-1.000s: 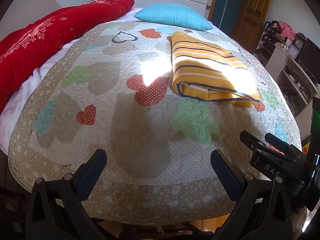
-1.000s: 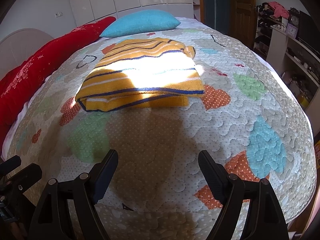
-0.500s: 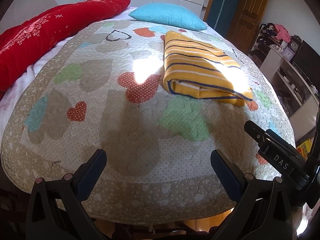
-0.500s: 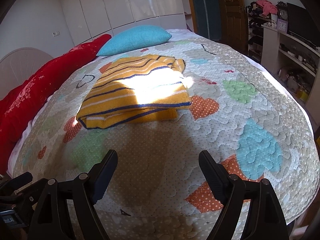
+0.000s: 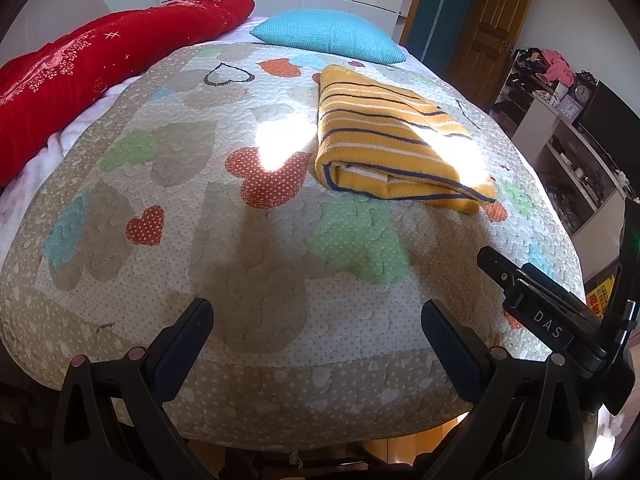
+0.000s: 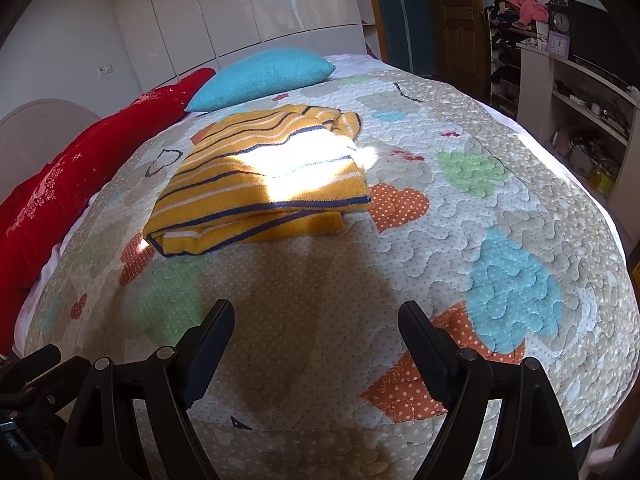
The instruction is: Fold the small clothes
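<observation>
A yellow garment with navy and white stripes (image 5: 384, 140) (image 6: 260, 184) lies folded into a flat rectangle on the heart-patterned quilt (image 5: 240, 240) (image 6: 460, 232), partly in a patch of sunlight. My left gripper (image 5: 316, 316) hangs open over the quilt's near edge, well short of the garment, nothing between its fingers. My right gripper (image 6: 316, 320) is also open and empty, above the quilt in front of the garment. In the left wrist view the right gripper's body (image 5: 552, 320) shows at the right edge.
A turquoise pillow (image 5: 328, 34) (image 6: 260, 78) and a long red cushion (image 5: 80, 76) (image 6: 80, 176) lie at the bed's far side and left. Shelves with clutter (image 6: 580, 100), a clock and a wooden door (image 5: 492, 28) stand to the right. White wardrobe doors (image 6: 248, 12) line the back wall.
Both views have tilted up slightly, so the garment sits a little farther up and away in the frames. The garment itself lies unmoved; both grippers stay open.
</observation>
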Tool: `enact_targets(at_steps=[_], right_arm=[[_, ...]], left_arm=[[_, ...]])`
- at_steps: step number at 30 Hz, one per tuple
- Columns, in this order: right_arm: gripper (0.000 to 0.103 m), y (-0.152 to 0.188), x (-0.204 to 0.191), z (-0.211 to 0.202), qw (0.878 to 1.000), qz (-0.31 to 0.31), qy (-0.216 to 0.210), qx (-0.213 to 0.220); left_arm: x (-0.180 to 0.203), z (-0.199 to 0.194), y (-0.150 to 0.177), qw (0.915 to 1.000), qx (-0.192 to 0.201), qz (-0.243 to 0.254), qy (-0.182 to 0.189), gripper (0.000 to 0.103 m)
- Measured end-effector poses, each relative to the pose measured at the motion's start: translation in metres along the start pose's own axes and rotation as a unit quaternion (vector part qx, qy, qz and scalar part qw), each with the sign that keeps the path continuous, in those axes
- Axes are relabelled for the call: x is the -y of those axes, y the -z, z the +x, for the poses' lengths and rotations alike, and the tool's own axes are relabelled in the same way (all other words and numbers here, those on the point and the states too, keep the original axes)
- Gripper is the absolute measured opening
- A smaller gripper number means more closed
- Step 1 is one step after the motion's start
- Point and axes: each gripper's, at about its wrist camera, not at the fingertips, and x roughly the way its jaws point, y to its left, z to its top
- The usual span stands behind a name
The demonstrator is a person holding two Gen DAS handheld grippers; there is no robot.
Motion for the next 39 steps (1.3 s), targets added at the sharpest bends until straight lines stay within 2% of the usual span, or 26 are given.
enact_targets(at_steps=[16, 26, 39], right_arm=[[0.088, 0.001, -0.004, 0.002, 1.000, -0.016, 0.008, -0.001], [0.088, 0.003, -0.008, 0.004, 0.999, -0.030, 0.013, -0.006], [0.089, 0.003, -0.015, 0.004, 0.999, -0.044, 0.014, -0.003]], left_arm=[[-0.003, 0.000, 0.000, 1.0000, 0.004, -0.005, 0.003, 0.103], [-0.006, -0.009, -0.004, 0.9991, 0.033, -0.003, -0.026, 0.103], [-0.004, -0.006, -0.003, 0.9991, 0.025, 0.004, -0.033, 0.103]])
